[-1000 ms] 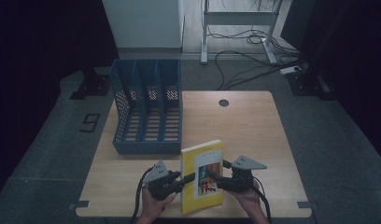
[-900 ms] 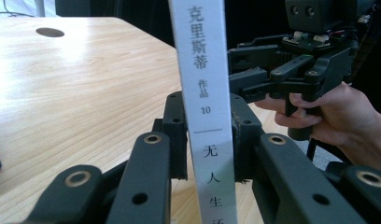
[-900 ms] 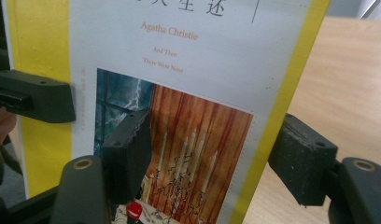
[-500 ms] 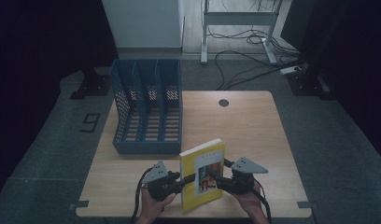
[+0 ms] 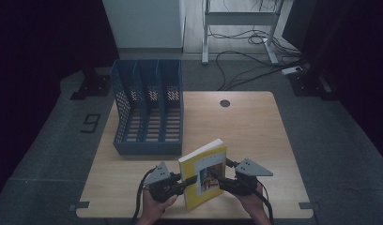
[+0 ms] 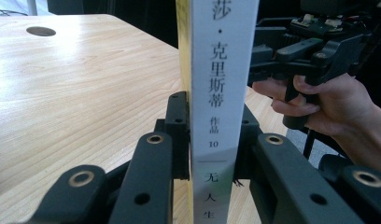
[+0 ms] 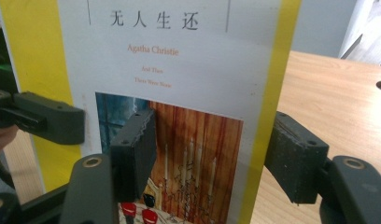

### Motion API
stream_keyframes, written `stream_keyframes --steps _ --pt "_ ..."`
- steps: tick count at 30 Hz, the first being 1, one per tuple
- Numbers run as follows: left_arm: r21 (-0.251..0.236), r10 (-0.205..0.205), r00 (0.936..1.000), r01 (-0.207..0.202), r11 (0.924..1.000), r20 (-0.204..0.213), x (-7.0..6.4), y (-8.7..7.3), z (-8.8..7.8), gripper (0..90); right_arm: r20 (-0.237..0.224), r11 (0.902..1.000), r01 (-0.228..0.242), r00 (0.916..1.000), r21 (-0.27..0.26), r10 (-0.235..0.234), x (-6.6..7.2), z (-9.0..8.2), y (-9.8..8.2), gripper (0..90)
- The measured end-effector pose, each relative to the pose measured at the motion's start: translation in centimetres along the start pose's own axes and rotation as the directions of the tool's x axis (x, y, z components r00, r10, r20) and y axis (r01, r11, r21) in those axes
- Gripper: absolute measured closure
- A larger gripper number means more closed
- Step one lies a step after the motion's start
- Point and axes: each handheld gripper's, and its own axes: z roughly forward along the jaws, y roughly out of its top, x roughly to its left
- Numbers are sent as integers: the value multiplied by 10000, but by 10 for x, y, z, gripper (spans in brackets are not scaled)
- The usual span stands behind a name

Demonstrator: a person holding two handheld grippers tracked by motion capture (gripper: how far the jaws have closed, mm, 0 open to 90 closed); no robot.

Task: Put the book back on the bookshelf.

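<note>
At the upper left of the tabletop (image 5: 255,117) in the high view we note a blue file rack (image 5: 149,112) with three slots, standing upright, its open side toward the lower edge of the frame. It stands apart from the book and both grippers.

Low in the frame, left of centre, our left gripper (image 5: 179,182) sits in a hand (image 5: 154,208) that enters from the bottom edge. In the left gripper view its two black pads (image 6: 179,135) press on either side of the book's (image 6: 216,93) white spine, one on the yellow cover side and one on the far side, so this gripper is clamped on the book near its lower end.

The book (image 5: 203,173) stands upright at the lower centre of the high view, tilted a little, yellow-edged front cover facing right, between the two grippers. Its bottom edge is near the tabletop's front edge; we cannot tell whether it rests on the wood.

Right of the book, our right gripper (image 5: 222,180) points at the cover. In the right gripper view the cover (image 7: 179,93) stands upright close ahead, with printed title lines and a picture panel. The jaws stand partly apart with nothing pinched; one pad (image 7: 135,149) lies over the picture panel and the other beyond the cover's yellow right edge. Whether either touches the cover we cannot tell.
</note>
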Motion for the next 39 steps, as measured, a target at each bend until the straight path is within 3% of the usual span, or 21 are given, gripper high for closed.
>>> stream_keyframes --steps 9,15,19,24,27,29,39 --pt "16 -63 9996 63 10000 -272 4 -2 0 740 -19 9995 240 9997 -220 -240 2 0 0 376" --pt "-56 -156 9997 155 9999 -178 6 -3 -1 738 -144 9994 290 9995 -196 -293 1 3 -2 379" --pt "-65 61 9996 -63 10000 -285 3 -3 0 742 -231 9995 145 9996 -281 -151 -2 4 -4 378" --pt "-76 -18 9999 16 10000 -167 5 -2 -1 721 -286 9998 7 9996 -191 -13 -4 6 -6 364" --pt "-447 -317 9995 320 9985 84 7 1 -5 679 -242 9999 -61 9997 -82 59 -6 9 -9 355" --pt "-671 -339 9994 341 9972 37 6 3 -9 664 -278 10000 -84 9996 -33 83 -6 10 -10 355" --pt "-790 -440 9986 416 9960 -288 8 7 -14 657 -525 9996 289 9982 75 -285 1 12 -9 378"
